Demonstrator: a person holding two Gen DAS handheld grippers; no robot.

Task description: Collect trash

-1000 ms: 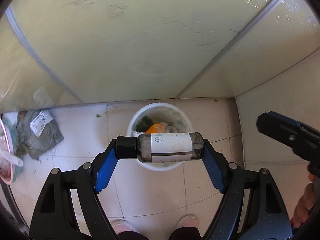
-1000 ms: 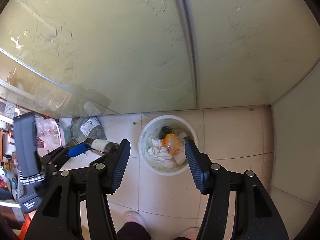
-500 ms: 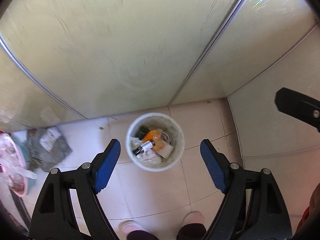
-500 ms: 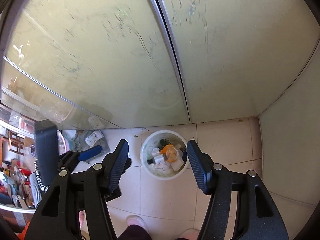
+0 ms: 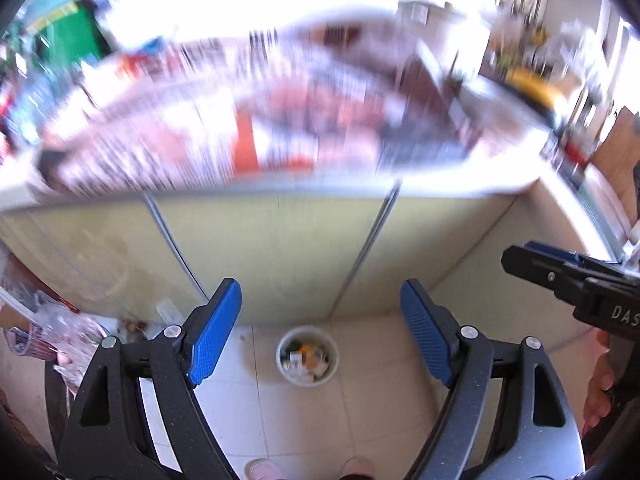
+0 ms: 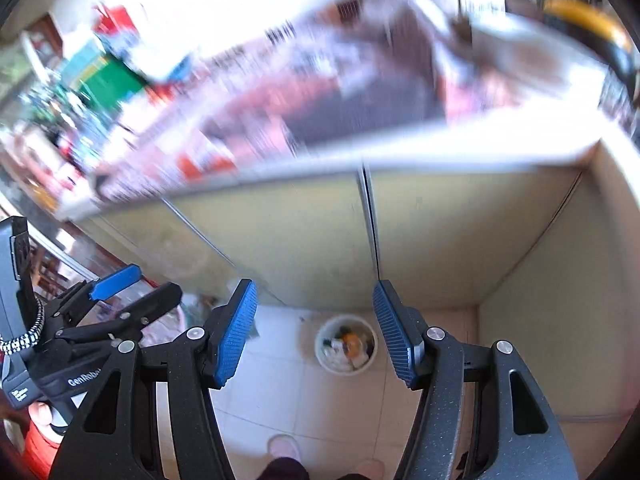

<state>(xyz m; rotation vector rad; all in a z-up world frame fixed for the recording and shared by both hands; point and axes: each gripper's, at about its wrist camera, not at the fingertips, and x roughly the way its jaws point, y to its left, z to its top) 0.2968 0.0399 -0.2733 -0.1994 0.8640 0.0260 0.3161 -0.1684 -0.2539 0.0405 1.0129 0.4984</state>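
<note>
A white round trash bin (image 5: pixel 307 356) stands on the tiled floor far below, holding several pieces of trash with an orange item among them. It also shows in the right wrist view (image 6: pixel 346 345). My left gripper (image 5: pixel 320 332) is open and empty, high above the bin. My right gripper (image 6: pixel 315 328) is open and empty, also high above the bin. The left gripper shows at the left of the right wrist view (image 6: pixel 132 292), and the right gripper at the right edge of the left wrist view (image 5: pixel 568 272).
Pale green cabinet doors (image 5: pixel 280 248) rise behind the bin under a white counter edge (image 6: pixel 440 148). The counter top is a blurred clutter of packets and papers (image 5: pixel 260 132). A plastic bag heap (image 5: pixel 60 328) lies at floor left. My feet (image 6: pixel 284 448) are below.
The left gripper opened and dropped the small labelled bottle into the bin. Both grippers have since risen and tilted up, so the bin looks smaller and the counter top has come into view.
</note>
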